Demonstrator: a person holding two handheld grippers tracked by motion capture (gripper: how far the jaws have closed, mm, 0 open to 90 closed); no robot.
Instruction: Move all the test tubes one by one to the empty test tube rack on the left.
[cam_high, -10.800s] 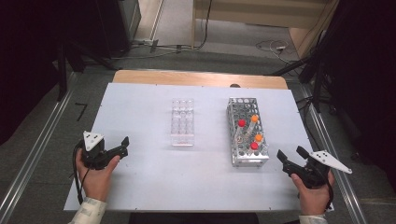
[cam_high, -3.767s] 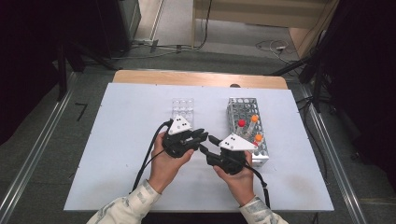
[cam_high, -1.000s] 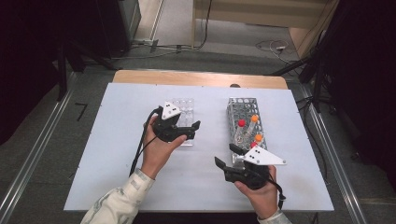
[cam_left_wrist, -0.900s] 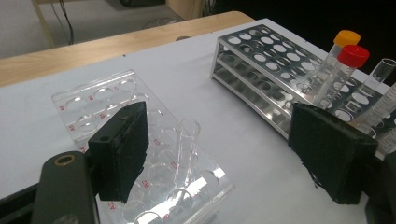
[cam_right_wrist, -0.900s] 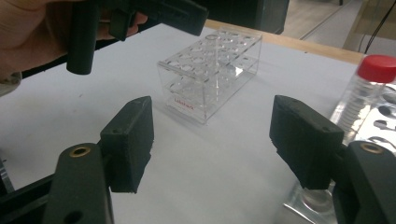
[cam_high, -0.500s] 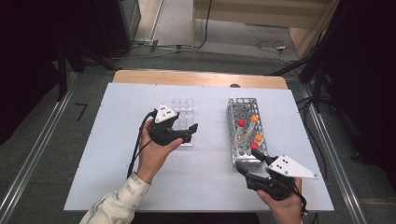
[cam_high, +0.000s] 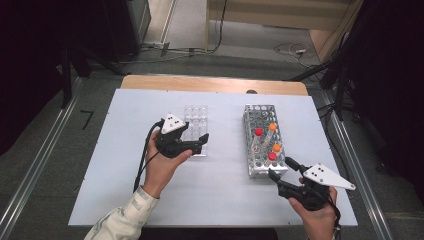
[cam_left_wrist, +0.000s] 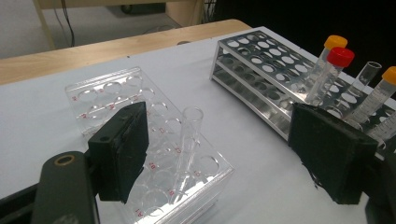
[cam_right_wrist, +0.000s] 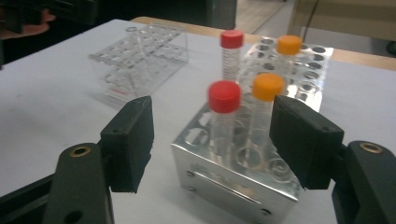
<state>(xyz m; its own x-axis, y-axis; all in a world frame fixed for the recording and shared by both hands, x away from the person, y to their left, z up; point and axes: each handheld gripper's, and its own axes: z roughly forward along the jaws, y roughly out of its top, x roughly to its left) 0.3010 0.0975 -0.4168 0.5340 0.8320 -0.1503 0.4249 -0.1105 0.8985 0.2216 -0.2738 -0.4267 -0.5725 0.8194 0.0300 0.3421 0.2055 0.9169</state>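
Observation:
A clear plastic rack (cam_high: 196, 120) stands left of a metal rack (cam_high: 257, 125) on the white table (cam_high: 125, 165). One uncapped tube (cam_left_wrist: 188, 140) stands tilted in the clear rack (cam_left_wrist: 107, 93). My left gripper (cam_high: 201, 142) hovers open at that rack's near end, with the tube between its pads (cam_left_wrist: 122, 149) but untouched. The metal rack (cam_right_wrist: 243, 172) holds red-capped tubes (cam_right_wrist: 224, 100) and orange-capped tubes (cam_right_wrist: 267, 88), plus an uncapped tube (cam_left_wrist: 368, 72). My right gripper (cam_high: 281, 168) is open at the rack's near right corner and holds nothing. Its jaws frame the near tubes.
The wooden table edge (cam_high: 215, 82) runs along the back. A grey floor with metal rails (cam_high: 40, 165) lies on either side of the table. Bare tabletop lies in front of both racks.
My right gripper has slid right along the front of the table to the metal rack's near right corner. The left gripper has stayed at the clear rack.

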